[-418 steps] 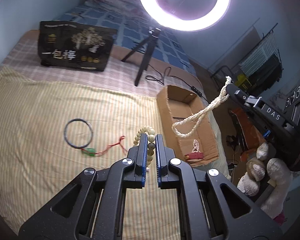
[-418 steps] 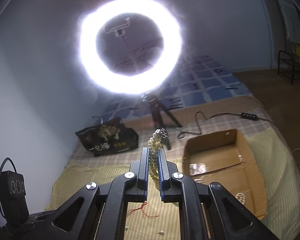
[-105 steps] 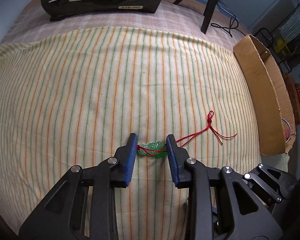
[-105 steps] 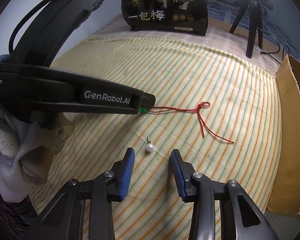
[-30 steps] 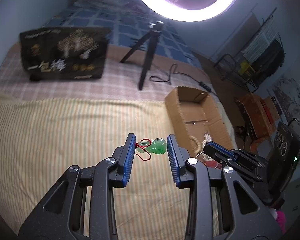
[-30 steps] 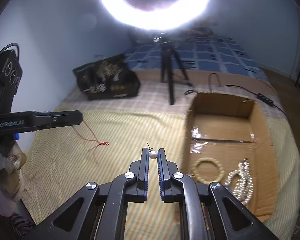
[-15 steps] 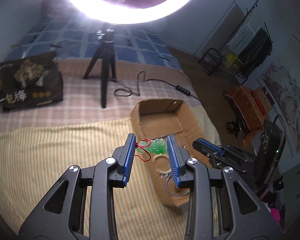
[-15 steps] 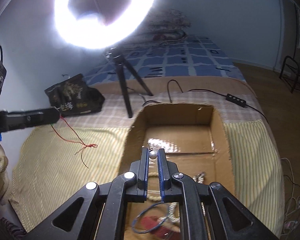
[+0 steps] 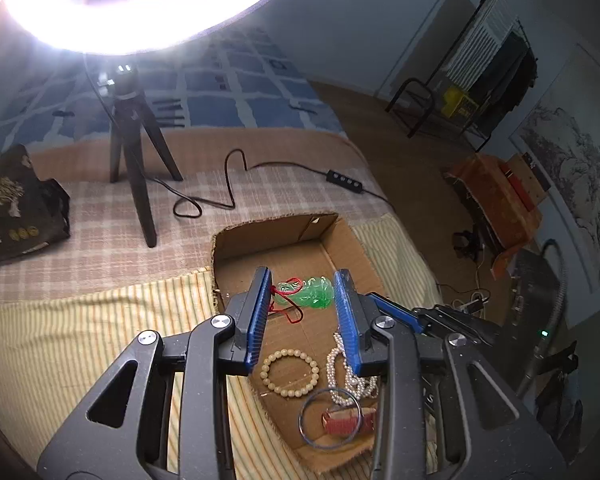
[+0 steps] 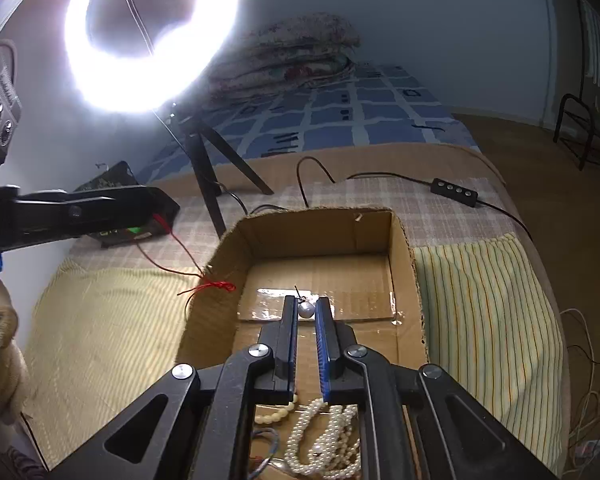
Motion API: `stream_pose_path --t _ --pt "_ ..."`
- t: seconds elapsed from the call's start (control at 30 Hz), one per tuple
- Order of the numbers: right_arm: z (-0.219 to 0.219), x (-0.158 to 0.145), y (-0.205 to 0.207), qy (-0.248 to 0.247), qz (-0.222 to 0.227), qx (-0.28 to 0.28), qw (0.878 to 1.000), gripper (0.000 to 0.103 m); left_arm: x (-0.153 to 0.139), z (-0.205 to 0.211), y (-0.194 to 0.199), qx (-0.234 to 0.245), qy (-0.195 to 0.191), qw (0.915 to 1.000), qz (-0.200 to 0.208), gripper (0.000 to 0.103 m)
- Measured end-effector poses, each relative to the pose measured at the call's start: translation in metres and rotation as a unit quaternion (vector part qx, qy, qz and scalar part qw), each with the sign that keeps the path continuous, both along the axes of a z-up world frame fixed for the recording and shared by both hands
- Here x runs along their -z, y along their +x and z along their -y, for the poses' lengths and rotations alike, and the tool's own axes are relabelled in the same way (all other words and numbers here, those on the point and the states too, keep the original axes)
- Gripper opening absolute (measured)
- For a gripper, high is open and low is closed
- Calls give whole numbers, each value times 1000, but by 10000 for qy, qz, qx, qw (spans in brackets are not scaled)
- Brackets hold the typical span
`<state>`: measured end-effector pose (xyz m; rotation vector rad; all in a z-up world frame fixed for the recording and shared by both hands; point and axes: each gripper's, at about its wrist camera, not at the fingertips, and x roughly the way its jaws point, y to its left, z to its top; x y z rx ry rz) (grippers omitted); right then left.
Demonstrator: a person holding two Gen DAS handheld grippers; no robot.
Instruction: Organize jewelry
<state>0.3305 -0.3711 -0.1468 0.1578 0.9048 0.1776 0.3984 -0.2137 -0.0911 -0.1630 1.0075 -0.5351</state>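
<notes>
In the left wrist view, our left hand-held gripper point(image 9: 302, 300) grips a green pendant point(image 9: 313, 297) between its blue pads, with a loop of red cord point(image 9: 286, 294) bunched at the pendant's left end, against the left pad. The pendant hangs above the open cardboard box point(image 9: 260, 236), which sits on a bed covered by a striped cloth point(image 9: 80, 344). On the box floor below lie a bead bracelet point(image 9: 289, 374), a pearl necklace point(image 9: 334, 372), a thin dark bangle point(image 9: 331, 418) and a red item point(image 9: 340, 424) we cannot identify. The tip of our right hand-held gripper point(image 9: 380, 304) shows just right of the left one, over the box's right side; its jaws do not show clearly here. A tripod point(image 9: 134, 152) stands beyond the box under a glaring ring light point(image 9: 140, 20), its cable point(image 9: 236, 184) trailing over the checked blanket, and a black bag point(image 9: 16, 208) lies at far left. In the right wrist view, our right hand-held gripper point(image 10: 307, 308) is closed on a small pearl point(image 10: 306, 310) with a tiny hook on top, held above the box point(image 10: 320, 224) floor, over a shiny tape strip. Below the fingers lie the pearl necklace point(image 10: 320, 440) and part of the bead bracelet point(image 10: 276, 412). At left the left hand-held gripper point(image 10: 156, 210) reaches in, the red cord point(image 10: 180, 248) trailing from its tip to a knot point(image 10: 218, 286) just beside the box's left wall.
</notes>
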Motion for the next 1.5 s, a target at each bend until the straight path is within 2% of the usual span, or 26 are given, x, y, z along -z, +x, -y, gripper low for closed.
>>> stream_pose_path --t 0.37,0.6,0.87,0.93,1.03,1.13,1.5 --pt "17 19 3 -11 -156 95 9998 8 41 11 19 -80 216 9994 -250 32" --pt "20 22 0 0 -173 113 9998 23 46 11 21 -92 272 9991 -307 32" --pt "20 19 -5 -50 -190 130 9997 31 45 10 18 -67 320 9989 -345 32" --pt "21 18 -8 -77 -184 158 9997 42 44 10 17 -71 344 9986 -390 34" --pt "20 14 -12 -143 -171 155 9996 50 42 8 14 -98 319 9987 -381 40" --pt "19 8 -18 -232 -132 164 9995 59 40 5 10 -123 332 9987 -379 40" --pt "14 -21 -48 -352 -29 209 9992 62 13 -12 -22 -168 351 9990 -210 40"
